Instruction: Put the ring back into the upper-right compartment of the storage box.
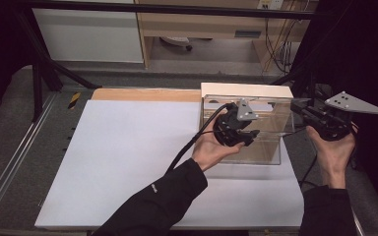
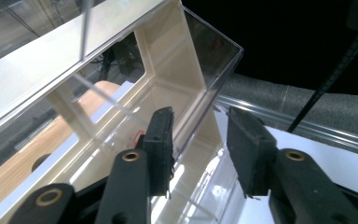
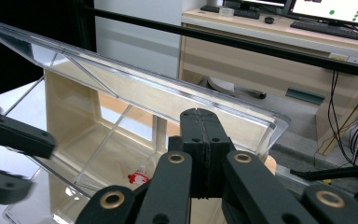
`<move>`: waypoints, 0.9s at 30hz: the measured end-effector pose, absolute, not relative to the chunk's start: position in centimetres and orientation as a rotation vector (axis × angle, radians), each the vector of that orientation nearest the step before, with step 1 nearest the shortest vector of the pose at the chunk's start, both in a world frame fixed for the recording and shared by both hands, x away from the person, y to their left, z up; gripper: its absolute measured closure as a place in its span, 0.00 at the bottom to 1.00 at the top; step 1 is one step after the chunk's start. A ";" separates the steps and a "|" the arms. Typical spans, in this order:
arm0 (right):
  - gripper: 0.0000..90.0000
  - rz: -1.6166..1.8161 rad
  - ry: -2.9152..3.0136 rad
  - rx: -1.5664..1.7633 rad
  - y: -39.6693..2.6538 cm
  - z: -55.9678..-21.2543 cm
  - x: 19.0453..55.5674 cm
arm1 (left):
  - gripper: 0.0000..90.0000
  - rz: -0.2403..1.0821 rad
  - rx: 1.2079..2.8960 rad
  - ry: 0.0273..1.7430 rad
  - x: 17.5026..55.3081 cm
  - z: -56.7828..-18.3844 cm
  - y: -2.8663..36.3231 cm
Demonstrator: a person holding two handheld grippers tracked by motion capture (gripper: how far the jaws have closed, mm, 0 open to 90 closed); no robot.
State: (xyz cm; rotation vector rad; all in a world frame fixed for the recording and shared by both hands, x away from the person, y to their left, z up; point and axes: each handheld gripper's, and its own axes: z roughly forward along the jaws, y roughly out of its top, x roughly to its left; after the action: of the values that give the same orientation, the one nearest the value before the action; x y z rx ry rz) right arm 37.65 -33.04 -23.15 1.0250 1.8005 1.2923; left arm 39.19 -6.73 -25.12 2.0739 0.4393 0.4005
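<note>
Clear acrylic box (image 1: 268,129) with cream wooden back stands at the white board's (image 1: 128,157) far right corner. Left gripper (image 2: 200,149), jaws spread, straddles its side wall, seemingly without pinching. Right gripper (image 3: 200,154), jaws pressed together, sits beside its top edge.

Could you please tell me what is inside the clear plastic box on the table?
Inside the clear plastic box I can see cream-coloured inner walls and a small red and white item lying on the bottom. What it is I cannot tell; the right gripper covers the part beside it.
</note>
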 end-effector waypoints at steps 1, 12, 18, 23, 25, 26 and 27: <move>1.00 1.292 1.801 1.026 -33.0 -23.1 37.6 | 0.65 0.403 2.074 0.443 39.1 -25.1 -6.3; 1.00 1.290 1.798 1.030 -32.9 -23.2 37.6 | 0.52 0.418 2.045 0.493 37.9 -25.1 -1.3; 1.00 1.286 1.800 1.027 -33.0 -23.1 37.6 | 0.44 0.437 2.026 0.540 37.6 -25.6 2.0; 1.00 1.286 1.801 1.030 -32.9 -23.2 37.6 | 0.37 0.453 2.028 0.579 37.6 -26.7 4.5; 1.00 1.288 1.802 1.033 -32.9 -23.2 37.6 | 0.34 0.451 2.033 0.587 37.6 -27.3 5.5; 1.00 1.285 1.804 1.030 -32.9 -23.3 37.6 | 0.32 0.450 2.031 0.594 37.6 -27.6 5.9; 1.00 1.284 1.806 1.030 -32.9 -23.3 37.6 | 0.31 0.446 2.029 0.603 37.5 -28.0 6.4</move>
State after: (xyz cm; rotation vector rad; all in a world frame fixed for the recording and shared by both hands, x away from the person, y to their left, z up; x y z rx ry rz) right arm 37.64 -32.86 -23.28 1.0298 1.8056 1.2841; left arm 37.52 6.38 -27.95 2.0288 0.6027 0.4455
